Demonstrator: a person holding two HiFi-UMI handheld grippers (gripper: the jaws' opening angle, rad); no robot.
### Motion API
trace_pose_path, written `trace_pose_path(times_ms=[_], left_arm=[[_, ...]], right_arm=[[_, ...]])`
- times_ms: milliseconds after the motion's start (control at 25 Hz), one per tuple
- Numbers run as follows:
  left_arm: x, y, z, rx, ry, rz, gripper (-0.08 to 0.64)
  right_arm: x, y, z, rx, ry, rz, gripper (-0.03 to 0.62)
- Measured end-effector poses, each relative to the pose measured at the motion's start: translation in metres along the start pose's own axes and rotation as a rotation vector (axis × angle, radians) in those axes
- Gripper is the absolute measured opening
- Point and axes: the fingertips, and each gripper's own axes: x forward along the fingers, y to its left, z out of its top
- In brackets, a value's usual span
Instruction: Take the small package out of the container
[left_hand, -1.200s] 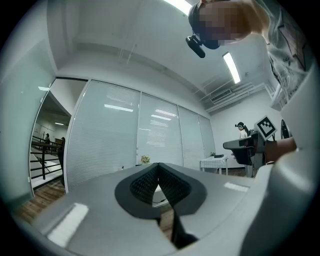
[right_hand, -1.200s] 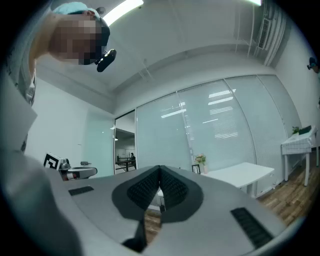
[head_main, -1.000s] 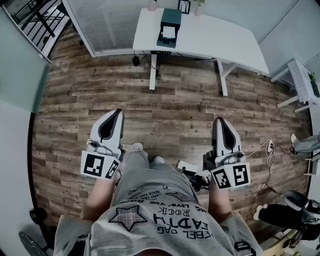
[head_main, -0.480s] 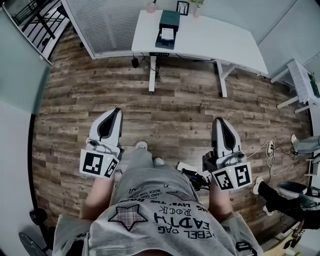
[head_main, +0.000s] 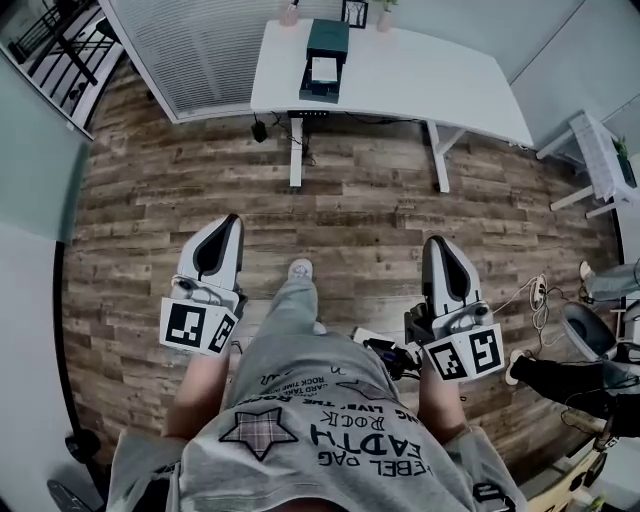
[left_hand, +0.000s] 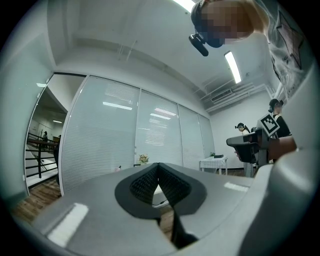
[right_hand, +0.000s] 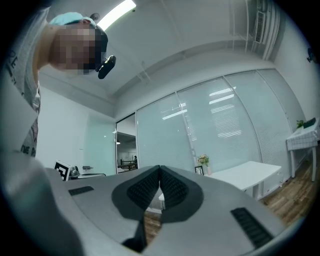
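Note:
Far ahead on a white table (head_main: 420, 80) stands a dark teal container (head_main: 323, 60) with a small white package (head_main: 323, 69) lying in its open near part. My left gripper (head_main: 226, 225) and right gripper (head_main: 437, 246) are both held level over the wooden floor, well short of the table, each shut with nothing between its jaws. In the left gripper view the jaws (left_hand: 159, 167) meet at the tip; the right gripper view shows its jaws (right_hand: 160, 170) closed the same way, with the white table (right_hand: 245, 172) beyond.
A wooden floor stretches between me and the table. A slatted glass wall (head_main: 200, 45) runs behind the table on the left. A picture frame (head_main: 354, 12) and small vases (head_main: 289, 14) stand at the table's back. Cables and a power strip (head_main: 540, 295) lie at the right, near another person's legs (head_main: 575, 375).
The table and container have slid nearer and slightly left in the head view as I step forward, one foot now ahead. Both grippers keep their pose and stay shut.

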Motion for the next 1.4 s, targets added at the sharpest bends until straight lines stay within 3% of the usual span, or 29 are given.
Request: trace_pose_path(times_ms=[680, 1400], left_arm=[[0.137, 0.070, 0.014, 0.010, -0.050, -0.044, 0.011], [0.239, 0.142, -0.001, -0.007, -0.056, -0.114, 0.011]], right_arm=[[0.119, -0.058, 0.008, -0.003, -0.025, -0.040, 0.015], [0.227, -0.089, -0.001, -0.013, -0.032, -0.100, 0.015]])
